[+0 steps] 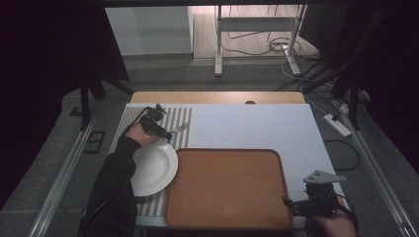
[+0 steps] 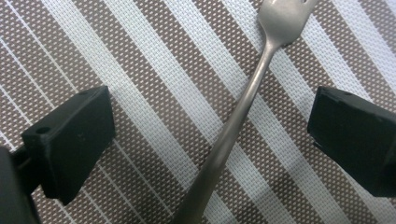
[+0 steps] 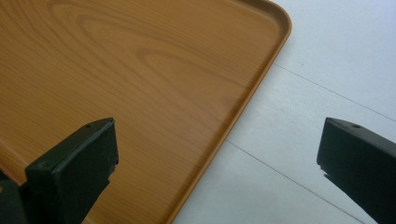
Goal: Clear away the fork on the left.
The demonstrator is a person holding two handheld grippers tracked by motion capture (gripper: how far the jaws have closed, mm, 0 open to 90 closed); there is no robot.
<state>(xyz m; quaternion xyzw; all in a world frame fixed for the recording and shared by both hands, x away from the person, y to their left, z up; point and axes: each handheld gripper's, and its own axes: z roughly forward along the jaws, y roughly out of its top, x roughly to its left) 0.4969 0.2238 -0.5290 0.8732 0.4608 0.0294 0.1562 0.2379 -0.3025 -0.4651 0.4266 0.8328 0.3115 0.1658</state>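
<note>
Fork [image 2: 243, 112]: 1 | plate [image 1: 153, 168]: 1 | tray [image 1: 227, 187]: 1 | left tongs [image 2: 210, 130] spread | right tongs [image 3: 219, 163] spread

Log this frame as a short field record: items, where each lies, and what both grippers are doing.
fork: lies flat on the striped placemat, handle between the open jaws
left gripper: open over the fork, pads clear of it
plate: white, on the placemat, left of the tray
tray: wooden, bare
right gripper: open, holds nothing, at the tray's near right corner
</note>
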